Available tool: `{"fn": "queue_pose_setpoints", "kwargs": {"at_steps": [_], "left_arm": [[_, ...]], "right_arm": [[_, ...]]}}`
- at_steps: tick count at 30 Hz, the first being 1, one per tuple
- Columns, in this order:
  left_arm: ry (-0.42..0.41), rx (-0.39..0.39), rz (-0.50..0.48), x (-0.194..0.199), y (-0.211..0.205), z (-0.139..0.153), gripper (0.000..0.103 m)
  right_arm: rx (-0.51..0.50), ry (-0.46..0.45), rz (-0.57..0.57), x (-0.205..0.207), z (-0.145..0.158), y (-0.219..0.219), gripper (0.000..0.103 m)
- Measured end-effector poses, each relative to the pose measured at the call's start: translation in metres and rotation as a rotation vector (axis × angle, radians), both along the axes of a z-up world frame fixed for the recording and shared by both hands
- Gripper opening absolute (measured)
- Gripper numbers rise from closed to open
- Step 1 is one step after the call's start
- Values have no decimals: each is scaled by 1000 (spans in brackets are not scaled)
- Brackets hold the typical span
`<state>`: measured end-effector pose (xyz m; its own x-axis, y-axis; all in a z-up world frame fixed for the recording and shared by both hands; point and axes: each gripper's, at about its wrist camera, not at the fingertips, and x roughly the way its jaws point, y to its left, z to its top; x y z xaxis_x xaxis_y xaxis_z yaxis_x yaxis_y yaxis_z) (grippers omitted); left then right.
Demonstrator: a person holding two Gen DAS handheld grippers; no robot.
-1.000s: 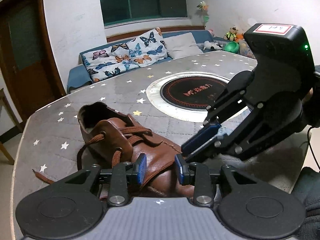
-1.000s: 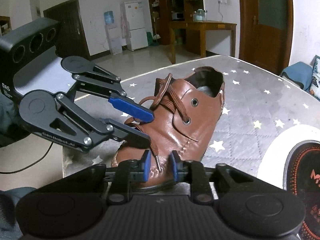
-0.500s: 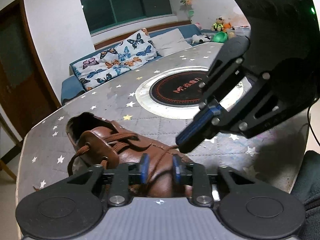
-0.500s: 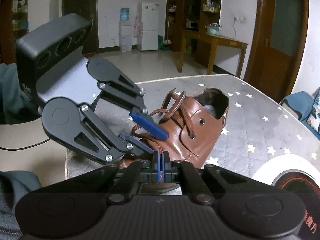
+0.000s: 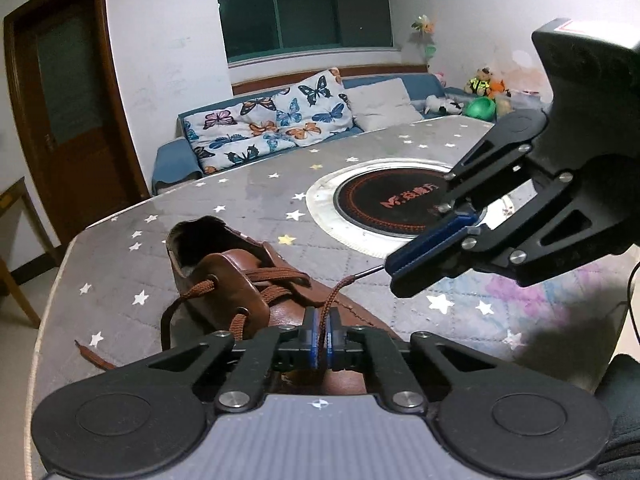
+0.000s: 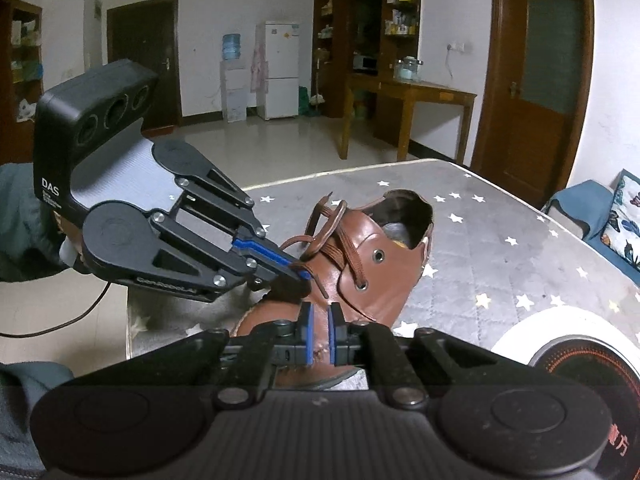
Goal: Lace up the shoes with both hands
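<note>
1. One brown leather shoe (image 5: 256, 300) lies on the star-patterned table (image 5: 240, 208), near its corner, heel opening away from me in the left wrist view, with its brown lace (image 5: 280, 276) crossing loosely over the tongue.
2. One loose lace end (image 5: 94, 358) trails off the shoe onto the table at the left.
3. I see my left tool (image 5: 322, 340) clenched on a strand of the lace, which rises from between the blue pads and runs toward the right tool (image 5: 430, 258); its jaws have just been closing onto that strand.
4. The lace's thin tip (image 5: 370, 271) reaches the right tool's blue fingertips (image 5: 424, 248); I cannot tell whether it touches them.
5. In the right wrist view, the right tool (image 6: 319, 336) shows a narrow gap between its pads with nothing in it, only shoe leather behind; its jaws have just been opening.
6. Beyond the shoe, a round cooktop (image 5: 396, 204) sits inset in the table.
7. Further back stands a blue sofa (image 5: 176, 156) with butterfly cushions (image 5: 272, 124).
</note>
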<state>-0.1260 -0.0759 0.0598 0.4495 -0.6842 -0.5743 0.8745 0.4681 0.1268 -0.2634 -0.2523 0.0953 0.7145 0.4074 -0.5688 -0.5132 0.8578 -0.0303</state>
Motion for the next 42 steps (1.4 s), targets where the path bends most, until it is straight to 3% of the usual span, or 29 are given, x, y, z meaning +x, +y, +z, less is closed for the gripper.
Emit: {"fn": "queue_pose_setpoints", "kwargs": {"at_steps": [3, 5, 7, 12, 27, 35, 42], "left_arm": [[-6, 11, -22, -4, -2, 0, 5], [-7, 14, -37, -6, -3, -1, 5], [-9, 14, -42, -7, -4, 0, 5], [-1, 11, -46, -6, -4, -1, 5], [-18, -27, -56, -9, -3, 1, 5], [-73, -41, 107, -9, 1, 14, 3], [-185, -83, 289, -2, 24, 49, 2]], "right_arm": [[-8, -18, -5, 1, 0, 1, 25], [-15, -22, 6, 3, -1, 4, 25], [-25, -25, 18, 4, -1, 7, 24], [-31, -32, 43, 5, -1, 10, 4], [-40, -8, 49, 4, -4, 9, 2], [-5, -13, 16, 9, -5, 8, 3], [-8, 65, -33, 22, -18, 9, 4]]}}
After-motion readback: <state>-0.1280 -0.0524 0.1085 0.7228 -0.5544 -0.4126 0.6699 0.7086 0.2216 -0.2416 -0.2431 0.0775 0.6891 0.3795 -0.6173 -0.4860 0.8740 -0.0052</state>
